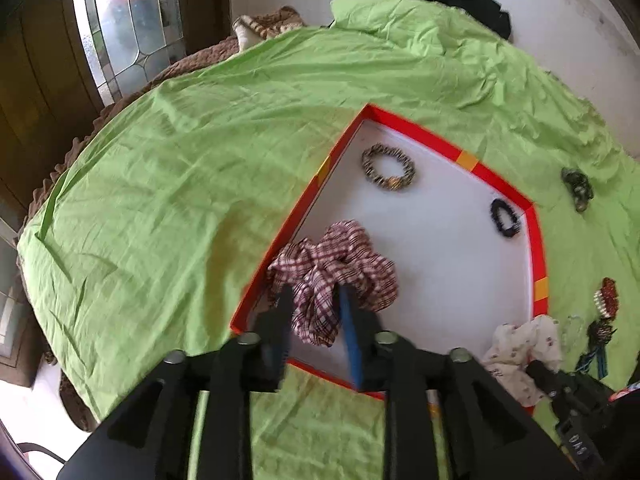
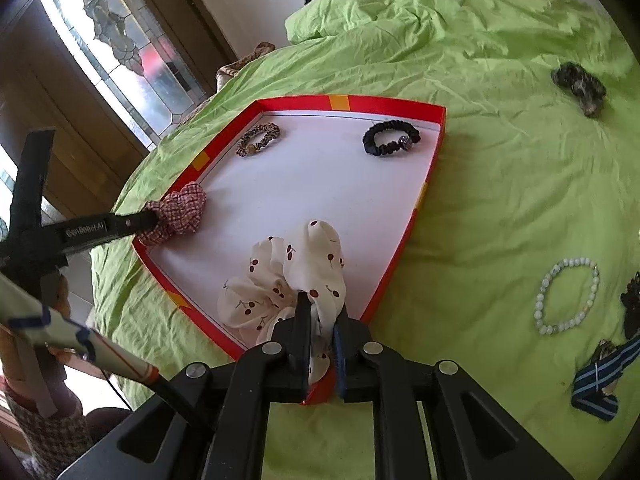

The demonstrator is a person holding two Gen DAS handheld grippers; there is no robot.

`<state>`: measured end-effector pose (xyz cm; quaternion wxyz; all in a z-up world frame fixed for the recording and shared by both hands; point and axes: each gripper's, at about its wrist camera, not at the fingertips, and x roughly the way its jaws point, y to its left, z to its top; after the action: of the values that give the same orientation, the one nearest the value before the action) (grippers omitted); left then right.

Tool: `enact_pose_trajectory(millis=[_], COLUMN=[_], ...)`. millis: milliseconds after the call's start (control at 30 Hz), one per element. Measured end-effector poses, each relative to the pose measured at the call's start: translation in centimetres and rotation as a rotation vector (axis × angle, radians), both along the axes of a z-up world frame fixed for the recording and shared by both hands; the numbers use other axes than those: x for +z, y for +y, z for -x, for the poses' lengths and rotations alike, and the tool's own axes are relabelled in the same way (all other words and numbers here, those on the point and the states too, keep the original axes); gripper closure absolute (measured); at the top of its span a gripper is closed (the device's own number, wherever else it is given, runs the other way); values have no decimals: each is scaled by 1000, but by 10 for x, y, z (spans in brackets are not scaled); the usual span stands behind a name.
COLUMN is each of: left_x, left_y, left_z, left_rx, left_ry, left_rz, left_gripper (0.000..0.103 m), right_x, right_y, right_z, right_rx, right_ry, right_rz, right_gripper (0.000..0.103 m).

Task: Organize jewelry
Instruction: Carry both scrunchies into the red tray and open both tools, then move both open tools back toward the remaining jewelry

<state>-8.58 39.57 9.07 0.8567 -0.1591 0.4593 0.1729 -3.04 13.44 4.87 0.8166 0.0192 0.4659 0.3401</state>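
Four scrunchies are in the box [image 2: 296, 102], and the box lies on the green sheet [image 2: 500, 200]; the box has a red rim and a white floor.

We hold a claw in each hand. The left claw [image 1: 314, 296] points down at the plaid scrunchie [image 1: 340, 256]; its fingers stand a little apart, a narrow gap, and some of the plaid cloth sits in that gap. The plaid scrunchie lies on the box floor, right against the left edge, close to the near left corner; in the right view we see the left claw [image 2: 154, 220] reach over that edge to the plaid scrunchie [image 2: 180, 208].

The right claw [image 2: 322, 308] is closed tight on the cherry scrunchie [image 2: 288, 276]; the white cloth is pinched between its fingers. Most of that scrunchie rests on the box floor by the near corner; a bit of it hangs over the rim by the claw. In the left view the cherry scrunchie [image 1: 520, 344] and the right claw [image 1: 536, 368] show at the box corner low on the right.

The leopard scrunchie [image 2: 258, 140] lies in the far left corner of the box; the blue scrunchie [image 2: 390, 138] lies in the far right corner; the two are well apart.

More things lie on the sheet outside the box, past its right edge; a dark scrunchie [image 2: 578, 86] is far back; a bead bracelet [image 2: 568, 296] is nearer to us; a striped band [image 2: 600, 376] lies just past the bracelet, by the edge of the view.
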Motion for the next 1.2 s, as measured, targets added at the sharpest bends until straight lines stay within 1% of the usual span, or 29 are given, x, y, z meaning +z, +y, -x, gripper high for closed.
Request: enact_pose_trajectory(millis=[33,67,100,167,267,367,433,533,733,833,933,1200], left_x=[5,7,11,15,21,25,27,27,27,28,30,37], left_y=[-2,-3,-5,-8,-8,-8,-11,-16,-43,-62,-80,-133], left_z=[2,3,4,5,8,10,9,7,-2,-7,-12,-16], left_rx=[-9,-14,-19,-22,-3,27,39,38,-11,-45,-79,-168], left_ry=[-28,-44,-61,-85,-127,-156,-159,-160,-148,-146,-148,-162], left_rz=[8,12,17,26,34,17,-8,-35,-109,-150,-176,-265], left_gripper=[68,64,63,62,62,60,57,56,56,56,56,56], right_x=[0,1,3,8,19,30,35,40,43,44,45,46], right_y=[0,0,0,-2,-4,-8,-12,-20,-40,-52,-64,-104], right_z=[1,1,1,3,8,14,18,20,20,18,17,25], right_rx=[4,4,0,-2,-11,-16,-23,-35,-72,-99,-122,-193], right_ry=[0,-2,-8,-23,-64,-107,-128,-145,-158,-148,-145,-149], right_rz=[-1,0,2,-5,-15,-15,-15,-17,-9,-18,-21,-27], right_gripper=[87,81,77,64,55,53,52,50,50,50,50,50])
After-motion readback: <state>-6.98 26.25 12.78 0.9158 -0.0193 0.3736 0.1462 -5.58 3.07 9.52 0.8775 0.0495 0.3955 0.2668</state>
